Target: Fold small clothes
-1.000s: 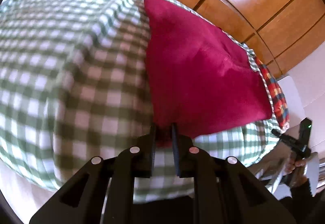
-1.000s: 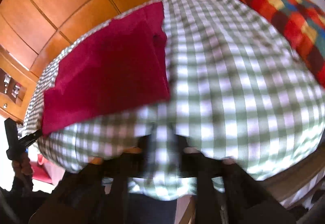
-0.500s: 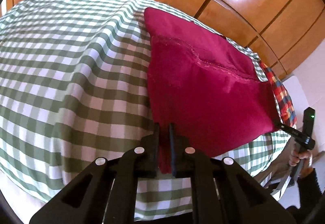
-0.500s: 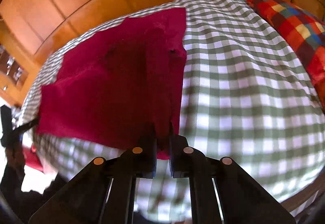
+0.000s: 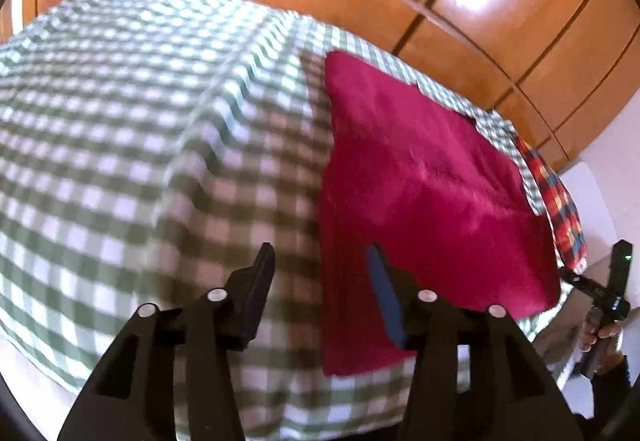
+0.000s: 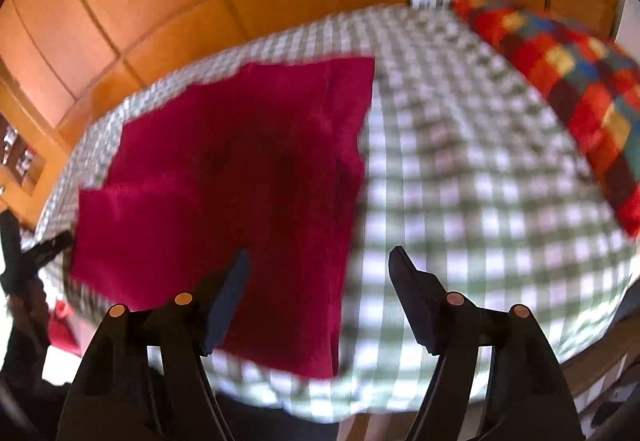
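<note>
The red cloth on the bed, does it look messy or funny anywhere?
A little. The red cloth lies flat on the checked bedspread, but its left edge steps out unevenly, so the layers don't line up. Both tongs, left and right, are open and holding nothing.

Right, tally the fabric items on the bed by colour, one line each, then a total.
Crimson garment: 1
Green-and-white checked bedcover: 1
Red multicolour checked cloth, at the bed's edge: 1
Total: 3

Both the left gripper and the right gripper are open and hold nothing.
</note>
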`<move>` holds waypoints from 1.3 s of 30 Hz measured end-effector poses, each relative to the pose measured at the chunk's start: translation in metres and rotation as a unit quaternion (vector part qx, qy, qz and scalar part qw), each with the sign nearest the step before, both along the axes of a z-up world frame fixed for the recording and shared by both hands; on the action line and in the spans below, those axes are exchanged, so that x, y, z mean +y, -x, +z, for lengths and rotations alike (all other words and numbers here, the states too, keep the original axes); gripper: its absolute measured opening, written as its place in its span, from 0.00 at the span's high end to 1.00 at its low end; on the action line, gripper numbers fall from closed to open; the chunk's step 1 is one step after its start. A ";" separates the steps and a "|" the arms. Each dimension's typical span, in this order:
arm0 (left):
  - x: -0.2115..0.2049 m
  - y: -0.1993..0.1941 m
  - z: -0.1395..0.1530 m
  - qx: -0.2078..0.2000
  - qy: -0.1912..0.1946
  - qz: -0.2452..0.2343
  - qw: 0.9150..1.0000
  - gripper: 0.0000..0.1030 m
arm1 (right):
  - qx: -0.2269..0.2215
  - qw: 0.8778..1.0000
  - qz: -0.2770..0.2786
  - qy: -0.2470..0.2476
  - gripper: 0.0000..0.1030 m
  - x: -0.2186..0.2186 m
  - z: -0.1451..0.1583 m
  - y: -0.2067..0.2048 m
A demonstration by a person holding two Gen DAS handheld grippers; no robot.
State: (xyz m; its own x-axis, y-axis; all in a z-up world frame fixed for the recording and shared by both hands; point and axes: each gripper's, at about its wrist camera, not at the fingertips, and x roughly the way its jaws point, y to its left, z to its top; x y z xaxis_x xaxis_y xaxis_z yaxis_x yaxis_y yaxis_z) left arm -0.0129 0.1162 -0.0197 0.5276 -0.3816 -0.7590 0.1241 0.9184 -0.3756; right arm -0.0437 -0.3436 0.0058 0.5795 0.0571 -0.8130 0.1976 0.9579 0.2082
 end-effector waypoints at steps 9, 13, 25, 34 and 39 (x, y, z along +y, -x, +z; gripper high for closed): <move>-0.009 -0.039 -0.002 -0.016 -0.013 -0.001 1.000 0.37 | -0.009 0.998 -0.004 0.055 0.50 0.015 -0.016 -0.064; -0.017 -0.057 -0.007 -0.005 0.016 -0.029 0.999 0.51 | -0.002 0.998 -0.011 0.064 0.84 0.014 -0.017 -0.069; -0.021 -0.042 0.022 -0.054 0.054 -0.066 0.995 0.92 | -0.060 0.993 -0.003 0.098 0.94 0.028 0.039 -0.030; -0.026 -0.069 0.070 -0.111 0.058 -0.051 0.991 0.92 | -0.109 0.991 -0.045 0.058 0.94 -0.003 0.066 -0.076; -0.040 -0.119 0.078 -0.114 0.046 -0.026 0.992 0.92 | -0.105 0.991 -0.067 0.047 0.94 -0.032 0.056 -0.127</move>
